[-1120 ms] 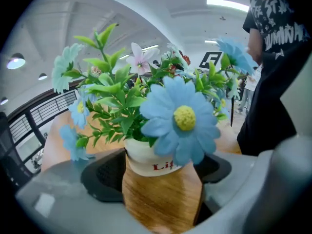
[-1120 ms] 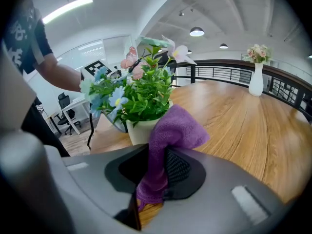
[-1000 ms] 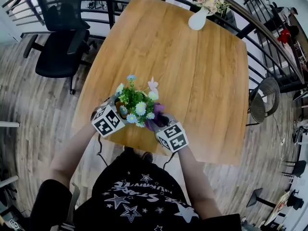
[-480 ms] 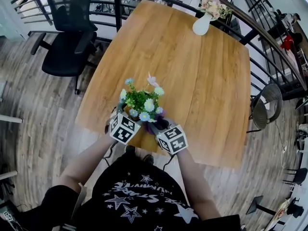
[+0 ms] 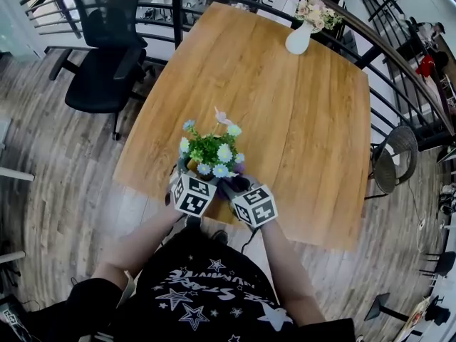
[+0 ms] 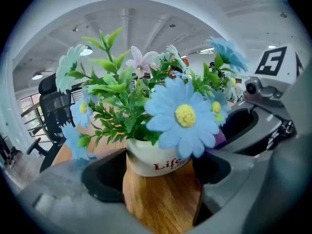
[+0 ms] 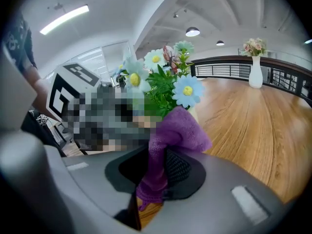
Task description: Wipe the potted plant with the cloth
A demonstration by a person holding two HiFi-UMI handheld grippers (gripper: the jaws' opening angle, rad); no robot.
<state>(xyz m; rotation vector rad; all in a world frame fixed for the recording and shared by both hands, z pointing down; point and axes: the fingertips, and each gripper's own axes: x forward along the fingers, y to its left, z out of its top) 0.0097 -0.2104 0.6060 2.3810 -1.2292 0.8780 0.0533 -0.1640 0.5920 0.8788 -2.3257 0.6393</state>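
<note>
Since a second ago the left claw (image 6: 163, 175) has swung from the plant's left flank round to its near side. Its marker cube (image 5: 194, 194) now sits just beside the cube (image 5: 254, 205) of the right claw (image 7: 158, 173), which has hardly shifted.

The plant (image 5: 212, 152), green sprigs with blue, white and pink flowers, stands in a white pot (image 6: 156, 162) with red lettering. It is close to the near edge of the tabletop (image 5: 285, 105).

The left claw's jaws stand wide apart with the pot between them, each side of it close against a jaw. Whether the pads press on it cannot be told.

The right claw is closed on the purple cloth (image 7: 173, 130). The cloth is pinched between the jaws and bunches up above them against the plant's lower right side, under a blue flower. From the head view the cloth shows as a purple patch between the flowers and the right cube.

A white vase (image 5: 298, 38) of pink flowers stands at the far edge of the tabletop. A black chair (image 5: 103, 70) stands off its left side.
</note>
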